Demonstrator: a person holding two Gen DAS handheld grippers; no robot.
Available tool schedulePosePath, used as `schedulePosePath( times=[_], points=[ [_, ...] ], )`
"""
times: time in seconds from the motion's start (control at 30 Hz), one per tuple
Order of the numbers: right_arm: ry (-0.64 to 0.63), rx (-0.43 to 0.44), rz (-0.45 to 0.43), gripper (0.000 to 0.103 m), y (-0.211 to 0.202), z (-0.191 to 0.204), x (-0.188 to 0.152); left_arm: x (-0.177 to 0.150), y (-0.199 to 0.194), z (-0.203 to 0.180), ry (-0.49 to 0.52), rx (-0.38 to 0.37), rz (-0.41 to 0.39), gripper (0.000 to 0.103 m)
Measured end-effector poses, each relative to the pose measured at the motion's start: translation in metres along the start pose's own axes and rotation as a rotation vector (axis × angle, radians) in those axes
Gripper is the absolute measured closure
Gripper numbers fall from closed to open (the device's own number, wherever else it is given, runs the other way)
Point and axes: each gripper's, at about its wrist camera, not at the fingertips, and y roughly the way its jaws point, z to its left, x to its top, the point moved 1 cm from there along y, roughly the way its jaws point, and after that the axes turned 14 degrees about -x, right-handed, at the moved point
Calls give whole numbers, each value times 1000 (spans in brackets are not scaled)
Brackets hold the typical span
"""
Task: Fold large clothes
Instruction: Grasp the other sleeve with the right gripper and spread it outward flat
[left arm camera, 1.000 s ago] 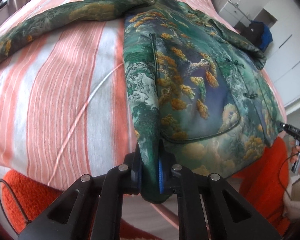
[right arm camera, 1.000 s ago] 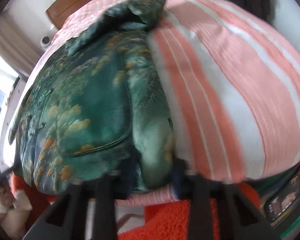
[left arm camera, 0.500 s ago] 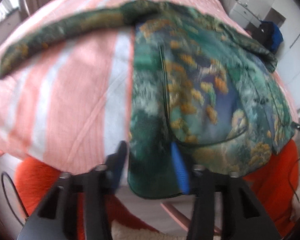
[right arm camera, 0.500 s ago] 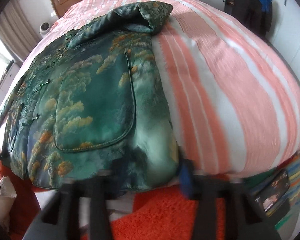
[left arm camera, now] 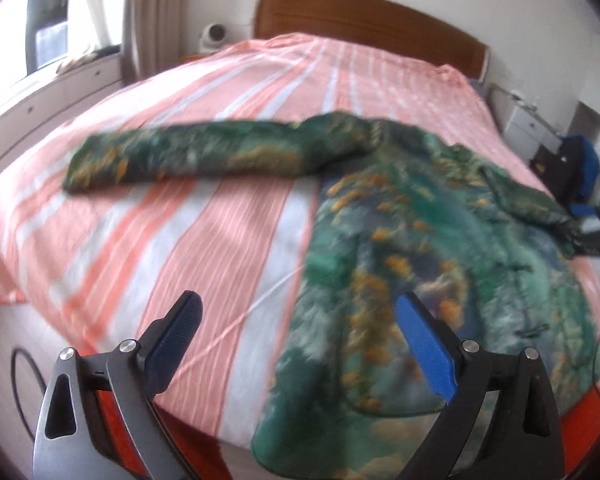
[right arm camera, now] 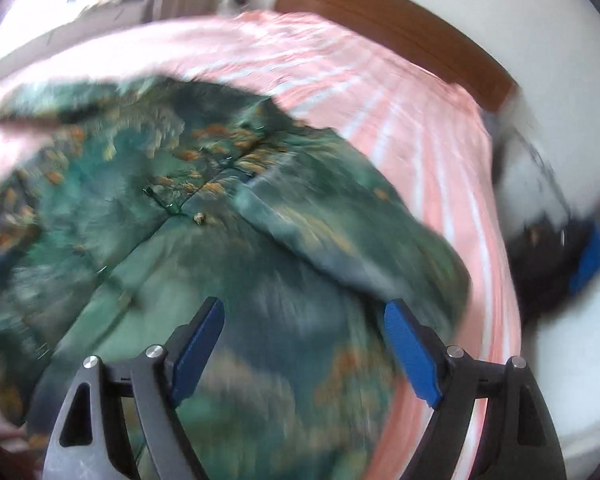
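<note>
A green jacket with orange and gold tree print (left arm camera: 420, 240) lies front up on the pink and white striped bed (left arm camera: 204, 248). Its left sleeve (left arm camera: 188, 156) stretches out flat to the left. My left gripper (left arm camera: 298, 320) is open and empty, above the bed by the jacket's lower left hem. My right gripper (right arm camera: 304, 328) is open and empty, above the jacket's body (right arm camera: 180, 248), near its folded-in right sleeve (right arm camera: 340, 240). The right wrist view is blurred.
A wooden headboard (left arm camera: 372, 20) stands at the far end of the bed. A window and a low cabinet (left arm camera: 52, 80) are at the left. A white nightstand (left arm camera: 528, 128) and dark bags (left arm camera: 580, 168) stand at the right. An orange rug (left arm camera: 580, 412) lies by the bed's foot.
Both grippers let go of the jacket's bottom hem corners, opened, and rose back from the bed's foot. The jacket now lies flat; both cameras tilted up toward the headboard.
</note>
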Motion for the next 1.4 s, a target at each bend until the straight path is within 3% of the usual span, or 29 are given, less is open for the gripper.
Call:
schedulePosePath(
  times=[0.07,0.17,0.23,0.27,0.3,0.33,0.43,0.5,0.63,0.67,0.73,0.77,0.8,0.87,0.97,1.03,1.13,1.2,1.3,1.4],
  points=[
    [-125,-50,2,22,30,28,19,-10,3,7,1,28,11,5],
    [-295,-199,28,23,83,65,35,-14,8,18,-10,57,28,5],
    [-330,-277,50,25,106,68,38,-13,8,24,-33,55,26,5],
    [-320,-285,65,41,114,64,40,-12,9,26,-43,55,24,5],
    [-254,-250,95,74,120,52,42,-13,10,27,-46,56,25,5],
    [-197,-233,101,86,119,40,43,-13,12,28,-49,55,27,5],
    [66,-273,37,88,91,-33,34,-13,16,29,-51,47,35,5],
    [252,-298,44,88,74,-99,8,-13,17,28,-47,40,35,5],
    [570,-420,123,88,48,-222,-82,-13,13,25,-37,25,14,5],
    [634,-462,158,85,43,-248,-110,-12,11,24,-39,20,7,5],
    [744,-534,259,66,43,-289,-178,-11,11,24,-46,18,1,5],
    [782,-550,302,47,43,-299,-206,-11,11,24,-51,19,2,5],
    [836,-561,363,42,44,-307,-246,-11,11,24,-54,23,4,5],
    [895,-562,434,42,43,-303,-295,-10,9,23,-58,31,1,5],
    [933,-506,444,42,29,-277,-327,-6,3,17,-50,35,-18,5],
    [960,-441,394,42,10,-251,-330,-1,-4,9,-23,36,-44,5],
    [985,-317,284,37,-26,-202,-306,7,-12,-9,61,57,-78,2],
    [998,-234,191,21,-61,-164,-283,10,-12,-24,141,67,-56,2],
    [1021,-120,50,2,-107,-106,-252,13,-9,-41,200,13,-7,2],
    [983,-37,-11,1,-124,-52,-235,18,-13,-53,175,-64,-26,2]
  ],
)
